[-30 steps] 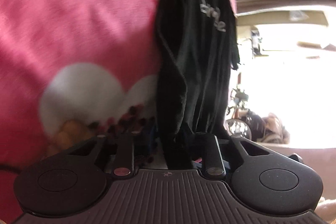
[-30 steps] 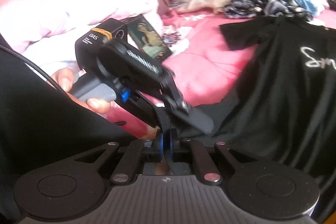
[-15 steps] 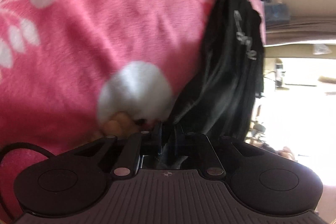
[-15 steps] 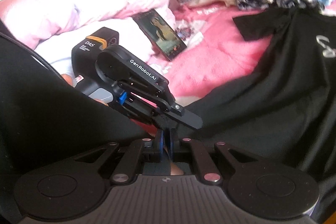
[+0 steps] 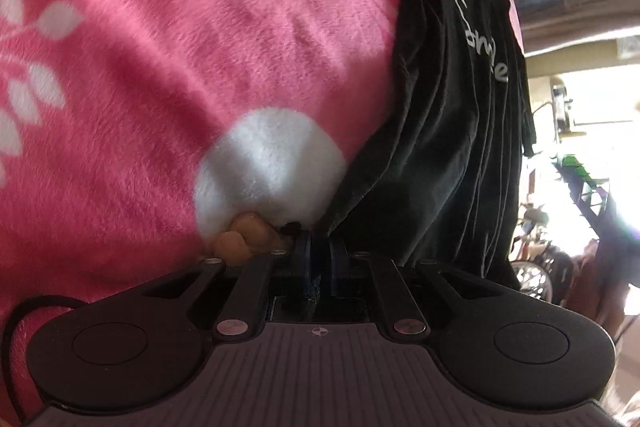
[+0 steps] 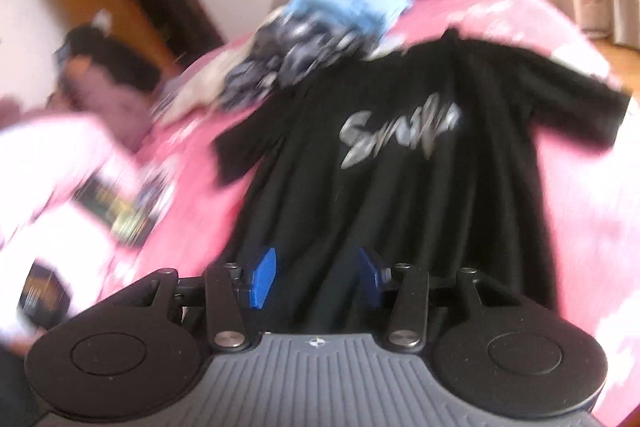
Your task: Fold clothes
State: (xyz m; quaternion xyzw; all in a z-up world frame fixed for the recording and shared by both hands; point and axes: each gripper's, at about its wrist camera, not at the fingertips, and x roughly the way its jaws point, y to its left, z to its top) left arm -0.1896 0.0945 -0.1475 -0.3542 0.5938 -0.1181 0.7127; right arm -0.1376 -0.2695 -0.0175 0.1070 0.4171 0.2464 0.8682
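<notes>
Shirt hem released by right tool [image 6: 316, 277]: half a second ago blue pads pinched together beside left tool, now spread wide, nothing between. Left tool [image 5: 320, 255] still clenched on hem of black T-shirt [image 6: 400, 187]. T-shirt lies spread front-up on pink bed [image 6: 580, 211], lettering showing, sleeves out, laundry pile [image 6: 320, 39] at far end. Seemingly laid out for folding.

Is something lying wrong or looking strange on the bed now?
Yes. The black T-shirt is not flat: its body is creased and bunched toward the left tongs, which pinch its hem. The right tongs are open above it. Unfolded clothes sit in a heap behind it on the pink blanket.
</notes>
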